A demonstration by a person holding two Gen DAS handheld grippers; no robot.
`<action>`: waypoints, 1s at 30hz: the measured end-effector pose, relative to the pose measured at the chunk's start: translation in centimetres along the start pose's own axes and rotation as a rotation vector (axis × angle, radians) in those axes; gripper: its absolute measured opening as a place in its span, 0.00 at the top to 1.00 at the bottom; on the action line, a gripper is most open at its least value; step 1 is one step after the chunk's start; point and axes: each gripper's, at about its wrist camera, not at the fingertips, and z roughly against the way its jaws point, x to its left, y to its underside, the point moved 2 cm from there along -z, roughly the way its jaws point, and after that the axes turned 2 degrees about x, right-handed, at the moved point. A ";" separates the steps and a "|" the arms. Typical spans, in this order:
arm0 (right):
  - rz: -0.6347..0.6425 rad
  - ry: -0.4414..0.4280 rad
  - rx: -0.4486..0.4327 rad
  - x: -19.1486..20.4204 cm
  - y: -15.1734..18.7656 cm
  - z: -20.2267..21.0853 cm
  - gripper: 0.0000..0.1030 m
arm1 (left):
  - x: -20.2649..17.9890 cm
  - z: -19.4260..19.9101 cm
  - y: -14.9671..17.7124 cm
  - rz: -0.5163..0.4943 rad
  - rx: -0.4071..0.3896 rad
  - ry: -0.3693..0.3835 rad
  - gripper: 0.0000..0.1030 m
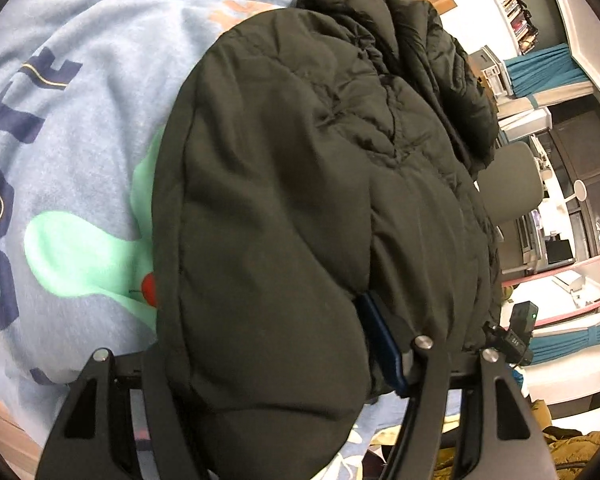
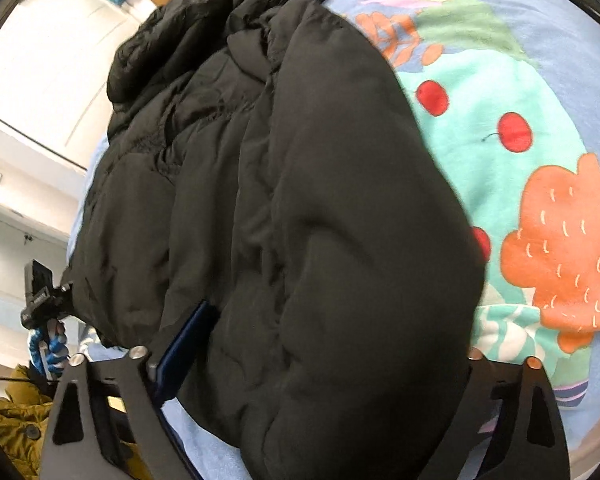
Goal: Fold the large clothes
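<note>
Jacket (image 1: 300, 200) looks half folded on the blanket (image 1: 80, 140), hood bunched at 12 o'clock; left gripper (image 1: 284, 364) and right gripper (image 2: 300, 360) both pinching its hem, final fold left.

We see a lived-in home: a cartoon-print blanket (image 1: 80, 128) at left, bookshelves (image 1: 512, 4) and teal curtains (image 1: 540, 70) upper right.

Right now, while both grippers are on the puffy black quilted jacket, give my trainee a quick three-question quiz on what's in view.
1. True or false: the puffy black quilted jacket lies on a bare wooden floor.
2. What red shapes are printed on the light-blue fleece blanket? A) cherries B) stars C) hearts
3. Fill in: the left gripper and right gripper each have a fold of ___ between their fingers.

Key: 1 false; 2 A; 3 jacket.
</note>
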 end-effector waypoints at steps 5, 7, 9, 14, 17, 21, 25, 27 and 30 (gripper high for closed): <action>-0.010 -0.020 -0.011 -1.6 0.4 1.2 0.30 | -1.1 -0.1 0.2 -0.021 -0.009 -0.017 0.42; -0.003 -0.038 -0.006 -0.9 -0.1 0.7 0.42 | -1.5 -0.2 0.3 -0.034 -0.002 -0.035 0.54; 0.012 -0.051 0.003 -0.4 0.0 0.8 0.52 | -1.8 -0.5 0.5 -0.042 0.002 -0.044 0.65; 0.061 -0.074 0.026 1.2 0.0 0.3 0.79 | -3.1 -0.8 0.9 -0.058 0.007 -0.062 0.83; 0.112 -0.088 0.020 3.1 -0.2 0.4 0.87 | -4.4 0.2 0.7 -0.064 -0.011 -0.040 0.88; 0.190 -0.141 -0.043 6.5 -1.6 2.6 0.89 | -7.0 2.9 -0.5 -0.089 -0.069 0.030 0.89; 0.211 -0.193 -0.133 8.7 -3.9 5.4 0.89 | -9.9 6.0 -2.6 -0.106 -0.144 0.109 0.89; 0.204 -0.229 -0.188 9.4 -5.4 7.1 0.89 | -11.2 7.4 -3.9 -0.112 -0.178 0.141 0.89; 0.172 -0.268 -0.271 9.9 -8.1 9.8 0.89 | -12.5 9.7 -6.5 -0.098 -0.238 0.210 0.89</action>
